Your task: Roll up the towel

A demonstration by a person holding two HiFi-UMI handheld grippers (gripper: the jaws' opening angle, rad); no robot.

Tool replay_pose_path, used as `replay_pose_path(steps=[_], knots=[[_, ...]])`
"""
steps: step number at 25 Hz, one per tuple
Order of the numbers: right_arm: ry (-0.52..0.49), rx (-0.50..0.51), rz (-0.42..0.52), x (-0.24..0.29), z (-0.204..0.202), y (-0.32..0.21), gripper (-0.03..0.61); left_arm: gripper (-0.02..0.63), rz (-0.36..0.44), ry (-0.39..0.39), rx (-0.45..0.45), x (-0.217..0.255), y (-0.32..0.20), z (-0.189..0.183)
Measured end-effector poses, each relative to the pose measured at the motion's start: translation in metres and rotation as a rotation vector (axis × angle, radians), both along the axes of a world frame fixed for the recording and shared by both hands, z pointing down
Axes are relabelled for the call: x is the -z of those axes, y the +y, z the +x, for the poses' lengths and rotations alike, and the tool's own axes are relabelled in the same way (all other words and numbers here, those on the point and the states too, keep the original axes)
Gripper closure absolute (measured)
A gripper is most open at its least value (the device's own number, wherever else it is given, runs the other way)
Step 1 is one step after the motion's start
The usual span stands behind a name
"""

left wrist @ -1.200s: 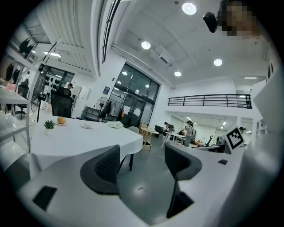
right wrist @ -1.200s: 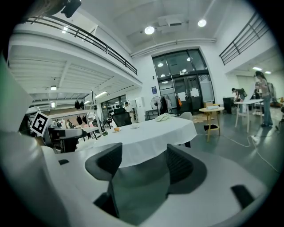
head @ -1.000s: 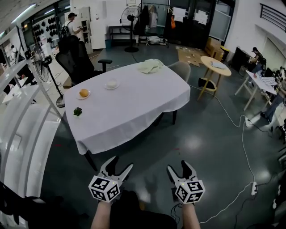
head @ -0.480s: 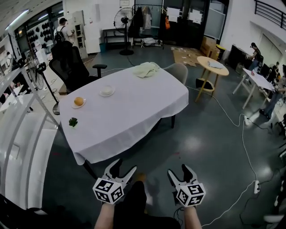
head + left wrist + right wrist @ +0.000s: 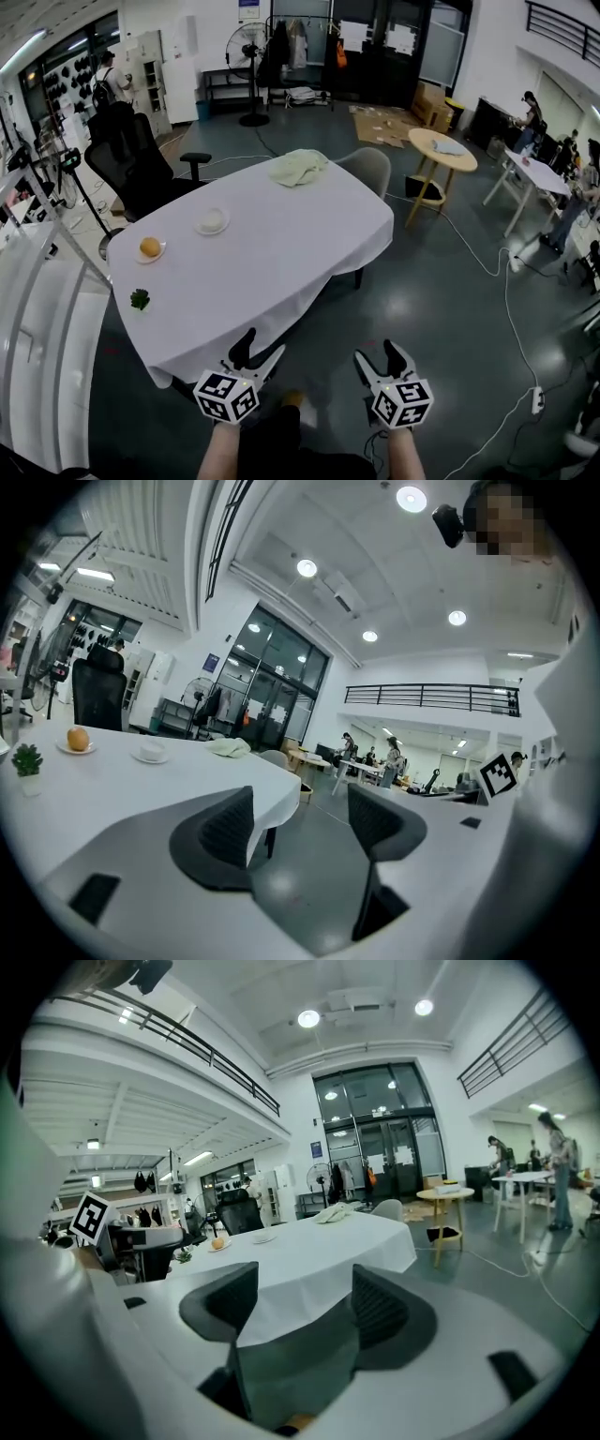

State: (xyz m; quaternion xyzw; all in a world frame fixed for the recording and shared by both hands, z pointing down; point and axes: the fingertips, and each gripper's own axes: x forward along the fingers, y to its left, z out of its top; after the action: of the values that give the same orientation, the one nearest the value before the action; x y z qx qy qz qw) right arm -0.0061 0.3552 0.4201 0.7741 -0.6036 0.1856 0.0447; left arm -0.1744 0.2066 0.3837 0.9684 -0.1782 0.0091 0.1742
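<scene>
Towel: a pale crumpled towel [image 5: 298,167] lay on the far end of the white-clothed table [image 5: 281,253], at about 12 o'clock from the grippers and well apart from both.
Left gripper: the left gripper [image 5: 256,347] was held at the table's near edge, fingers apart with nothing between them.
Right gripper: the right gripper [image 5: 379,356] was over the dark floor at 3 o'clock of the left one, fingers likewise spread and empty.
Table: an orange on a plate [image 5: 150,247], a white cup on a saucer [image 5: 212,220] and a small green plant [image 5: 140,300] sat along the 9 o'clock side.
Head view only: cables trailing over the floor.
Gripper views only: ceiling lights and a balcony railing; each caught the other gripper's marker cube [image 5: 498,775].
Change: a second ago open floor lay between grippers and table; the table had since come close.
Writing: a blue wall sign [image 5: 248,7], too small to read.
</scene>
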Motion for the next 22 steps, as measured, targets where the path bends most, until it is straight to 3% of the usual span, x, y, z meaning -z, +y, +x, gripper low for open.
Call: replay_pose_path(steps=[11, 22], knots=[[0.005, -0.036, 0.008, 0.005, 0.061, -0.087, 0.267, 0.284, 0.014, -0.002, -0.045, 0.009, -0.094, 0.068], [0.001, -0.074, 0.02, 0.002, 0.104, -0.137, 0.267, 0.284, 0.022, -0.01, -0.076, 0.006, -0.147, 0.114]])
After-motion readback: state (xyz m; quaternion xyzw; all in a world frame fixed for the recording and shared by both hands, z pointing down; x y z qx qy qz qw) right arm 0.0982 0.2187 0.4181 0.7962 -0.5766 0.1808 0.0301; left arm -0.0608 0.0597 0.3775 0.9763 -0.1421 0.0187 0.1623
